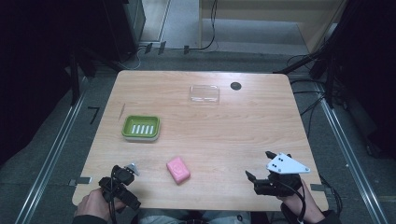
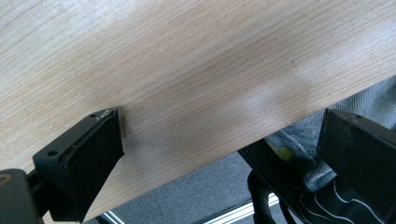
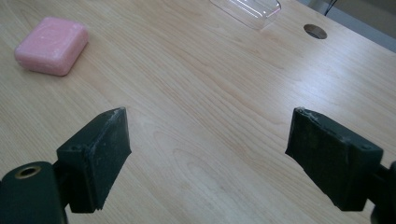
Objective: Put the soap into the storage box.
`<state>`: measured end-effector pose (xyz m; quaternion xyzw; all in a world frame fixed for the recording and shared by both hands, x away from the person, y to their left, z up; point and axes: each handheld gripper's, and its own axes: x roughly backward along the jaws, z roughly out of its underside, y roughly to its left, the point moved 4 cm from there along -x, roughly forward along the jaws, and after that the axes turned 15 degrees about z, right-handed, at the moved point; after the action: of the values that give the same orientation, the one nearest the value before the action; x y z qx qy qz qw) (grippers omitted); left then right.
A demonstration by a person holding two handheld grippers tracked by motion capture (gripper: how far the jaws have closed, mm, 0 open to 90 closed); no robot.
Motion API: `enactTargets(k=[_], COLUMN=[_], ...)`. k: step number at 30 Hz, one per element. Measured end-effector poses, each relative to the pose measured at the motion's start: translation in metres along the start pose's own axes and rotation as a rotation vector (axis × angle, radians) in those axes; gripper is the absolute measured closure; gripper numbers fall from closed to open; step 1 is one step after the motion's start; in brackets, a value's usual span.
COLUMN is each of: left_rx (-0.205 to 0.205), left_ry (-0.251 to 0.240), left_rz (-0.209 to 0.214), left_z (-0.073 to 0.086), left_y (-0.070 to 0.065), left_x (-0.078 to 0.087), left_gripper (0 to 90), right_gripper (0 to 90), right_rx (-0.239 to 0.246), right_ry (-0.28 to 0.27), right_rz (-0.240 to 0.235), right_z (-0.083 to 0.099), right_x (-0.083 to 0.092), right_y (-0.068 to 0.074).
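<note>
Between both grippers, soap lying nearer left gripper, up-left of right gripper; both jaws gaping wide, holding nothing.

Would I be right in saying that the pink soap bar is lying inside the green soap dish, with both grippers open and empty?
Not quite: the high view shows the pink soap bar lying on the bare table, apart from the green soap dish. The left gripper and right gripper are indeed open and empty.

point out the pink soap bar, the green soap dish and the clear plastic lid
pink rectangular soap bar (image 1: 178, 169), high view, middle of its top face
green slotted soap dish (image 1: 125, 127), high view, its left rim
clear plastic lid (image 1: 204, 94), high view, its centre
</note>
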<state>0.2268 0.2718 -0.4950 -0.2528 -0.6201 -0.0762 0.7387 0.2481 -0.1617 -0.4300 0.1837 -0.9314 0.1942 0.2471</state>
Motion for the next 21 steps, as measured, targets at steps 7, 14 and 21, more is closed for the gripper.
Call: enactTargets(k=[7,14,21], left_rx=[-0.014,-0.016,-0.026], left_ry=[-0.001,-0.011,-0.031], left_rz=[0.000,-0.004,-0.005], left_z=[-0.0016,0.0005,-0.0020], left_y=[-0.0007,-0.0017,-0.0044], left_x=[-0.0005,0.0009,0.0037], left_gripper=[0.7,0.8,0.7], right_gripper=[13.8,13.8,13.8], right_rx=[0.001,0.005,0.003], right_ry=[0.000,-0.006,-0.008], right_rz=[-0.003,-0.011,-0.016], right_z=[-0.0002,-0.0017,-0.0022], right_x=[-0.0004,-0.0022,-0.0028], right_y=[0.0001,0.0014,0.0011])
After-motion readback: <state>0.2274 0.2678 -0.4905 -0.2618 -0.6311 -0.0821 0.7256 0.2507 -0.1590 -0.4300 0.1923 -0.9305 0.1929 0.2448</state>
